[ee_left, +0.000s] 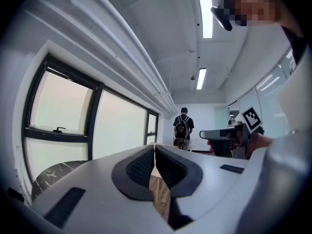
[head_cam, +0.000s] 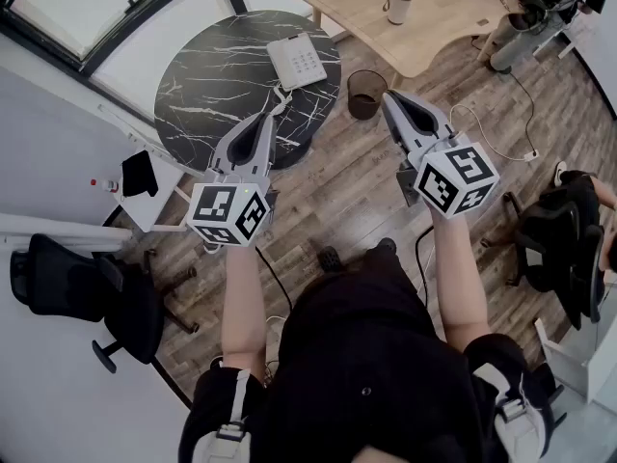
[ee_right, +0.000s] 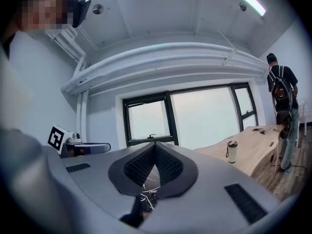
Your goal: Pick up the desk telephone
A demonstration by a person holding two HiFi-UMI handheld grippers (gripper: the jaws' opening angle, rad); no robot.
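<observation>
1. desk telephone (head_cam: 302, 61) looks like light, stiff plastic, probably a bit slick; the handset could slide off, so I'd pinch the body across its long edges
2. it's a pale, flat, squarish slab with a grid of keys; it lies at the far right part of the round black marble table (head_cam: 212, 95)
3. left tool (head_cam: 279, 100) and right tool (head_cam: 388, 98) both have jaws together, nothing in them; left one's by the table's near edge, right one's off beside the table

White desk telephone (head_cam: 300, 61); black marble table (head_cam: 207, 95) veined in white; pale wooden desk (head_cam: 443, 17); brown plank floor (head_cam: 357, 196); black office chair (head_cam: 87, 287).
</observation>
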